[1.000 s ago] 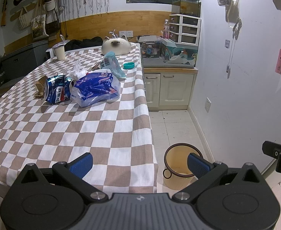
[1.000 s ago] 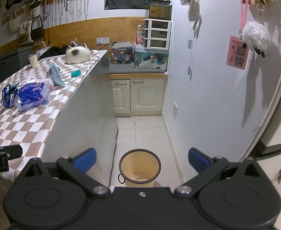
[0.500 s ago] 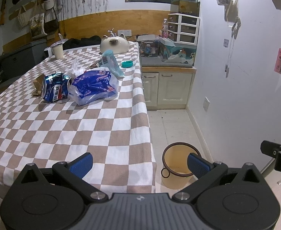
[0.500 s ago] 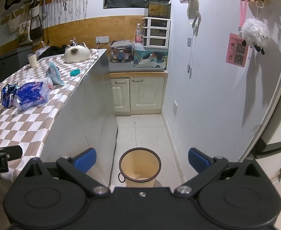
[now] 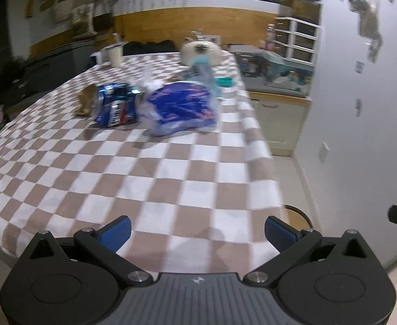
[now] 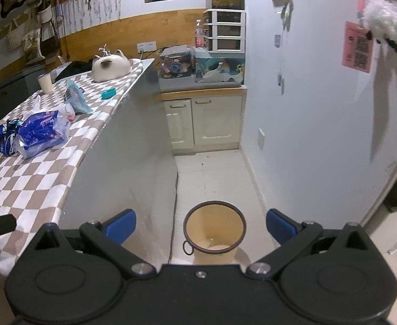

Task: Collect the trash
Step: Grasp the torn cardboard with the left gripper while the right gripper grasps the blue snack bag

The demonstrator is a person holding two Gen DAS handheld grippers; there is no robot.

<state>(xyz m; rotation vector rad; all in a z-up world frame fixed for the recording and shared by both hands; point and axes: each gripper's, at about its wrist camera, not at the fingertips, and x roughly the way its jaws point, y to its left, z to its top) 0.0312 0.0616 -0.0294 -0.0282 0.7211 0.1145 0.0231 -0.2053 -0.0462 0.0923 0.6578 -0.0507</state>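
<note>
We are at the approach step of collecting the trash: nothing is gripped yet. Our left tool (image 5: 197, 228) hangs over the near edge of the checkered bench (image 5: 149, 178), its blue pads spread wide and empty, facing the litter far up the cloth — a crushed blue can (image 5: 115, 104) beside a blue plastic wrapper (image 5: 183, 107), with a brown paper scrap (image 5: 84, 103) at the can's left. The next move, we judge, calls for carrying the left tool forward to the nearest piece and closing on it. Our right tool (image 6: 201, 224) is likewise spread and empty, above the floor. Its view shows the open yellow bin (image 6: 214, 228) whole and looks down into it, whereas the blurred left view catches only a sliver of the rim past the bench's right corner.
</note>
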